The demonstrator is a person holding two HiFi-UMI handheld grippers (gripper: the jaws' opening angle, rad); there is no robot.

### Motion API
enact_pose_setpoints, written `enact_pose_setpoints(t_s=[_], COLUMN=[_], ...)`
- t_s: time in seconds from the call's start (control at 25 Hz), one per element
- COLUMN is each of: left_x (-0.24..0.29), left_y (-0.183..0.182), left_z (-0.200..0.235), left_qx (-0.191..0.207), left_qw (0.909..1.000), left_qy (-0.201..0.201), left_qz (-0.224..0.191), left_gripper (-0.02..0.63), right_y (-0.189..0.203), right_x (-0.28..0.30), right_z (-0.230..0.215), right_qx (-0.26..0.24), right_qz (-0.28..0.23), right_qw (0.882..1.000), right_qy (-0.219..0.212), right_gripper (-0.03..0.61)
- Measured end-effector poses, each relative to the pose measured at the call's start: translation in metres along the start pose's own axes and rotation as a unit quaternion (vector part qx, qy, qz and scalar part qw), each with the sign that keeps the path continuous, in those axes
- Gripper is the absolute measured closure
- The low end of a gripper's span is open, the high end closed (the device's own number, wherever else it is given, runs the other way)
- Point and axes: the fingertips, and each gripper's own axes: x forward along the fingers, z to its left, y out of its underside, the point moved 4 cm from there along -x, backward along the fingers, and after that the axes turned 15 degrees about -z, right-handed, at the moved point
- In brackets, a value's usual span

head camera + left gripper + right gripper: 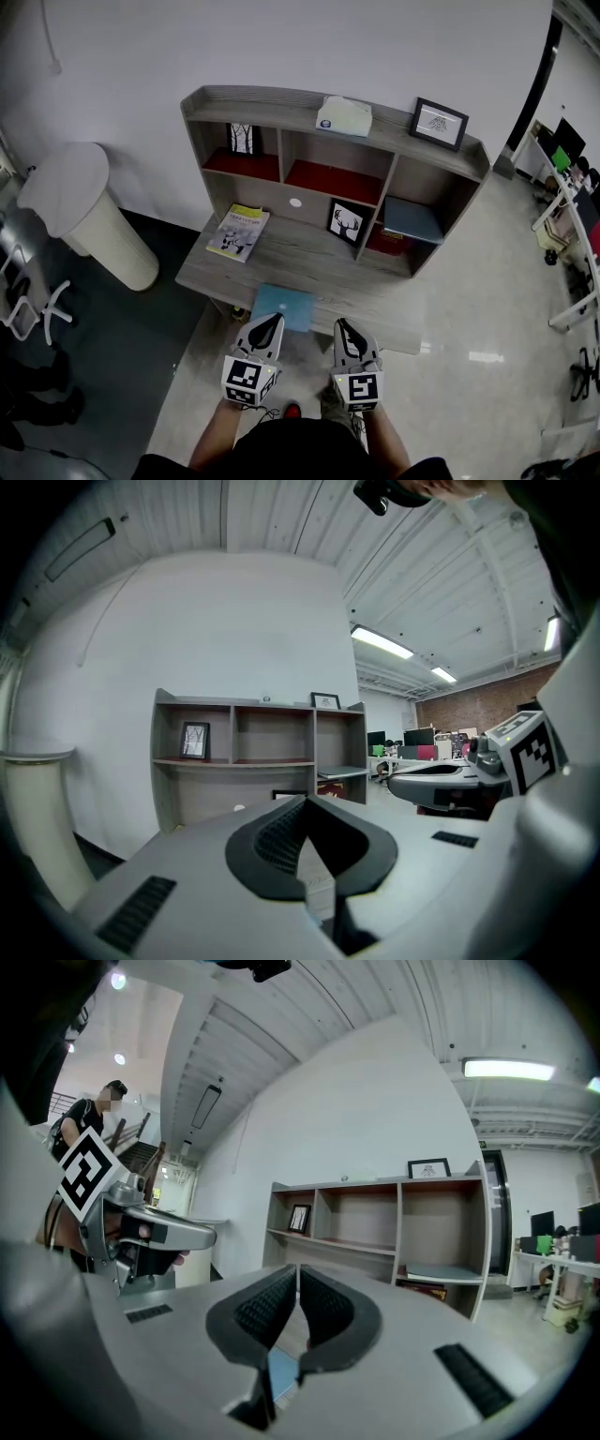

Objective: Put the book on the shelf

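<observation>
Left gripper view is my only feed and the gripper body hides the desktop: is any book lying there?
Observer: Yes. The head view shows a blue book at the desk's front edge, just ahead of the left gripper.
Operator: Any other?
Observer: A yellow-and-white book lies flat on the desk's left side, in front of the shelf.
Operator: And the other jaws?
Observer: The right gripper is shut, with nothing gripped.

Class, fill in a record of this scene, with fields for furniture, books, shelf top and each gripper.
Furniture: desk with a shelf unit on it
Books: blue book flat at the desk's front edge; yellow book flat at its left
Shelf top: tissue box, picture frame
Left gripper: shut, empty
Right gripper: shut, empty
</observation>
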Motion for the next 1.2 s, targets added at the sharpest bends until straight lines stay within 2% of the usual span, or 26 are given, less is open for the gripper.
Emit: enact_pose_setpoints(t_s=[0.36, 0.56, 0.8, 0.96, 1.2], left_x=[-0.070, -0.097, -0.114, -0.117, -0.112], left_y=[0.012, 0.034, 0.071, 0.106, 0.155], left_z=[0.033, 0.052, 0.071, 0.079, 0.087], left_qx=[-0.004, 0.004, -0.019, -0.032, -0.043], left_qw=[0.9988, 0.9960, 0.9917, 0.9889, 0.9850], left_qy=[-0.044, -0.077, -0.105, -0.116, -0.130], left_qz=[0.023, 0.045, 0.073, 0.088, 0.105], left_gripper=[0.611, 0.611, 0.611, 0.611, 0.611], right_y=[-0.004, 0.011, 0.055, 0.105, 0.169], right_x=[0.010, 0.023, 0.042, 0.047, 0.054], right_z=[0.072, 0.102, 0.128, 0.135, 0.138], right_qx=[-0.010, -0.023, -0.046, -0.066, -0.070], right_qz=[0.009, 0.043, 0.084, 0.110, 0.138], right_qw=[0.998, 0.993, 0.984, 0.975, 0.965], right_qy=[-0.056, -0.104, -0.148, -0.180, -0.209], right_gripper=[0.541, 0.541, 0.541, 0.541, 0.541])
